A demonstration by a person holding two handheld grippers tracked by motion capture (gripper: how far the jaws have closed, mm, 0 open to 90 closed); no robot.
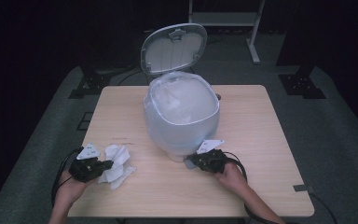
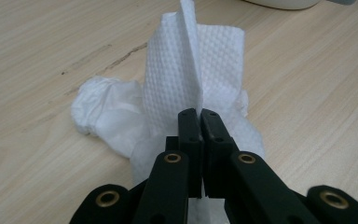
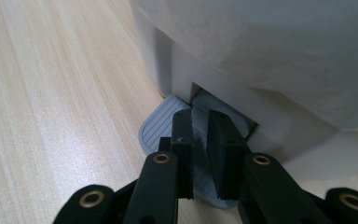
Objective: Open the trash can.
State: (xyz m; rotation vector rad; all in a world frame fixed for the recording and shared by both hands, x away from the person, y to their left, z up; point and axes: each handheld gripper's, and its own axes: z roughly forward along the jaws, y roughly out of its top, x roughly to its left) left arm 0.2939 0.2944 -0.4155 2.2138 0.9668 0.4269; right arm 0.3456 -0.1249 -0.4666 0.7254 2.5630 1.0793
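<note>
A white pedal bin lined with a white bag stands mid-table, its grey lid raised. My right gripper is at the bin's front foot; in the right gripper view its jaws stand nearly together, tips resting on the grey ribbed pedal. At the front left, my left gripper is shut on a white paper towel. The left gripper view shows the tips pinching an upright fold of the embossed towel, which rises above the table. A crumpled part lies on the wood.
The light wooden table has bare wood to the right of the bin and along the front edge. A dark tag sits at the front right corner. Dark stands and a white frame are on the floor beyond the table.
</note>
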